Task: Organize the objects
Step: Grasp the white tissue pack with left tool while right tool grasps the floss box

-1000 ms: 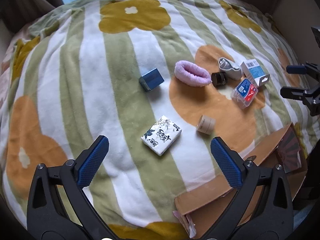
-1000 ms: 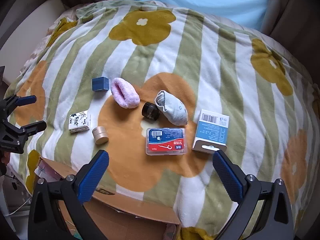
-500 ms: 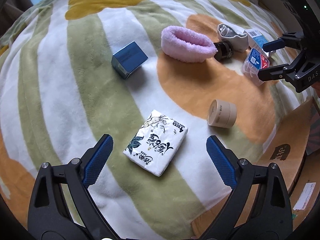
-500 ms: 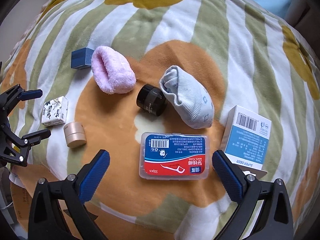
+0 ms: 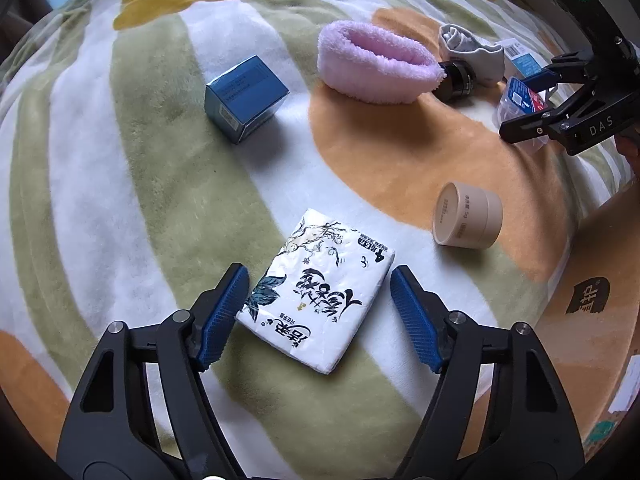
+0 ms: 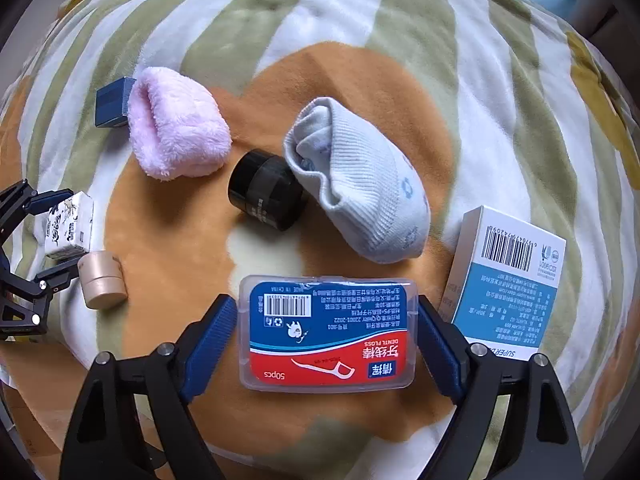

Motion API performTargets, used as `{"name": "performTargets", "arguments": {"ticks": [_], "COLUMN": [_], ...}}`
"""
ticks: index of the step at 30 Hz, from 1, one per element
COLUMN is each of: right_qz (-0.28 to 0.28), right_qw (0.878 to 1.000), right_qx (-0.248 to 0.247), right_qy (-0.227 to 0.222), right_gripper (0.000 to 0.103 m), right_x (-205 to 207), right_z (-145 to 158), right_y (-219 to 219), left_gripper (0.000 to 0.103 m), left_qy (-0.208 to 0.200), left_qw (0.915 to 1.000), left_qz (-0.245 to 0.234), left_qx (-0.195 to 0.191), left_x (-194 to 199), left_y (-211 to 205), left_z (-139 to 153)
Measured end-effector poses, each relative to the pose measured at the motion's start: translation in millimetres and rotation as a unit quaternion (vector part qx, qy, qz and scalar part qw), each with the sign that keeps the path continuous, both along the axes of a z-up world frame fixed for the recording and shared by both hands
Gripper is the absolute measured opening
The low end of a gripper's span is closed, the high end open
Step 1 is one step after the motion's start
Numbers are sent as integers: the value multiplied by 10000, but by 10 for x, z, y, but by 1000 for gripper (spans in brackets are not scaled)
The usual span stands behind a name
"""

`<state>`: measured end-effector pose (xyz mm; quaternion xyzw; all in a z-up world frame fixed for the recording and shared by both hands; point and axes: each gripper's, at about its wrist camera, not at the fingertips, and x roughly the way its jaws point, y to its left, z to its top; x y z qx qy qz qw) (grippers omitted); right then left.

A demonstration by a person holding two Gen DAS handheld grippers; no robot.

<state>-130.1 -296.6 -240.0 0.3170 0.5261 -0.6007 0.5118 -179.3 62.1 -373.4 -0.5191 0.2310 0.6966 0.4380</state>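
A striped, flowered blanket (image 6: 500, 92) covers the bed. The left gripper (image 5: 320, 312) straddles the tissue pack (image 5: 320, 292), jaws closing, pads not yet on it. The right gripper (image 6: 326, 340) straddles the floss box (image 6: 328, 336), jaws closing, pads just beside its ends. A sock (image 6: 360, 176), black jar (image 6: 266, 190) and pink cloth (image 6: 176, 128) lie beyond.

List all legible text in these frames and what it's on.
"DENTL FLOSS", "50pcs", Chinese brand characters: dental floss box.
"SUPER D...", cut off by the finger, plus a barcode: white and blue carton.
"DAS": right gripper body.
Large Chinese brush characters: tissue pack.
Small print on the beige jar, blue box and black jar: too small to read.
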Motion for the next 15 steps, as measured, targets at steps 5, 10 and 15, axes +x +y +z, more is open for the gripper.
{"name": "performTargets", "arguments": {"ticks": [5,10,15], "right_qz": [-40,-69,-75], "right_qw": [10000,9999,9997], "right_qx": [-2,-33,-114], "right_qy": [-8,-93,-180], "right_gripper": [77,77,77], "right_x": [-89,-202,-303], "right_z": [51,137,275], "right_y": [16,59,139], "left_gripper": [63,61,61], "left_qy": [14,30,80], "left_qw": [10000,9999,9998], "left_qz": [-62,-130,-105], "left_qx": [45,89,171], "left_x": [-11,6,8], "left_y": [4,22,-10], "left_z": [-14,42,144]}}
